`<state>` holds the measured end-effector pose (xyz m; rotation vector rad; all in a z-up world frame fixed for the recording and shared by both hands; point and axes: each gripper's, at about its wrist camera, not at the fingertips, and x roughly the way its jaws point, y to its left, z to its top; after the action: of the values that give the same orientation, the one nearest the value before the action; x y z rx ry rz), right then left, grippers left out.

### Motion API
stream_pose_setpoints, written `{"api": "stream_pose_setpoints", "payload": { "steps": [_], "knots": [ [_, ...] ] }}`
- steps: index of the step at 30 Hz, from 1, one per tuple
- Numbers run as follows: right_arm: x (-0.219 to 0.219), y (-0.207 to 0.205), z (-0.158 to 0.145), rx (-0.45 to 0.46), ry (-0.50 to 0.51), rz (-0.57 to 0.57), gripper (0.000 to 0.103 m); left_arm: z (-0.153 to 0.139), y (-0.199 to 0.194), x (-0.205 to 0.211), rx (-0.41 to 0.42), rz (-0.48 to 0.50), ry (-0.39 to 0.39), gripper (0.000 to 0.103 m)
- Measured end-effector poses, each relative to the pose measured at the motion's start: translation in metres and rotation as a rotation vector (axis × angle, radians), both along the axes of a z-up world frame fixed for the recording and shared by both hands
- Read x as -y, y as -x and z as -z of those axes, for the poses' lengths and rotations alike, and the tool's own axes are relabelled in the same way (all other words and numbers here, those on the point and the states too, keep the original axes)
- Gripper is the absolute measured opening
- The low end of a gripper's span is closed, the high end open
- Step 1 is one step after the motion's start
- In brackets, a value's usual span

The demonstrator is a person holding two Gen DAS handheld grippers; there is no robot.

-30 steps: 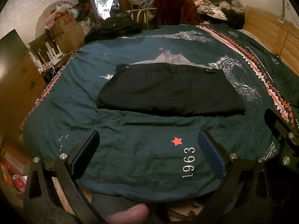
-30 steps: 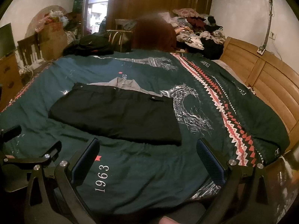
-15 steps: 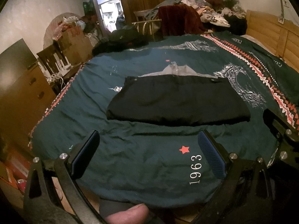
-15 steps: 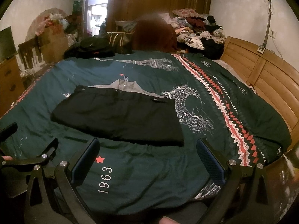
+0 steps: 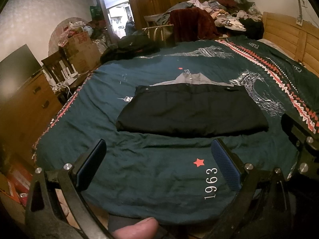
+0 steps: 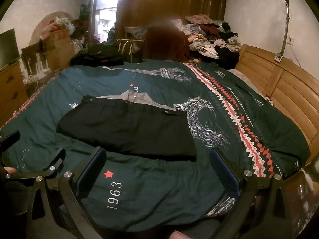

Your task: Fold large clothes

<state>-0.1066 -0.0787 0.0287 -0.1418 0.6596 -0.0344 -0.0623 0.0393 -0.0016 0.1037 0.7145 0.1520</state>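
Both claws have backed off the folded black garment (image 5: 191,112).
Left claw (image 5: 159,165) and right claw (image 6: 157,171) gape wide, empty; "1963" (image 5: 211,183) printed between fingers, garment's long axis crosswise ahead.

Both grippers (image 5: 158,162) (image 6: 157,171) higher and tilted up, farther back from the folded black garment (image 5: 191,111).

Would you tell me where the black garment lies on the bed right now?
The black garment lies flat mid-bed on the green bedspread, beyond the red star, partly covering a grey garment.
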Motion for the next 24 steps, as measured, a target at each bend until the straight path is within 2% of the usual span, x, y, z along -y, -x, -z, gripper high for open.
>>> {"api": "stream_pose_setpoints", "payload": {
  "steps": [24],
  "knots": [
    [-0.0025,-0.004,-0.0012,-0.013,0.002,0.0,0.103,0.0081,-0.0049,0.0003,-0.039,0.008,0.0,0.103]
  ]
}}
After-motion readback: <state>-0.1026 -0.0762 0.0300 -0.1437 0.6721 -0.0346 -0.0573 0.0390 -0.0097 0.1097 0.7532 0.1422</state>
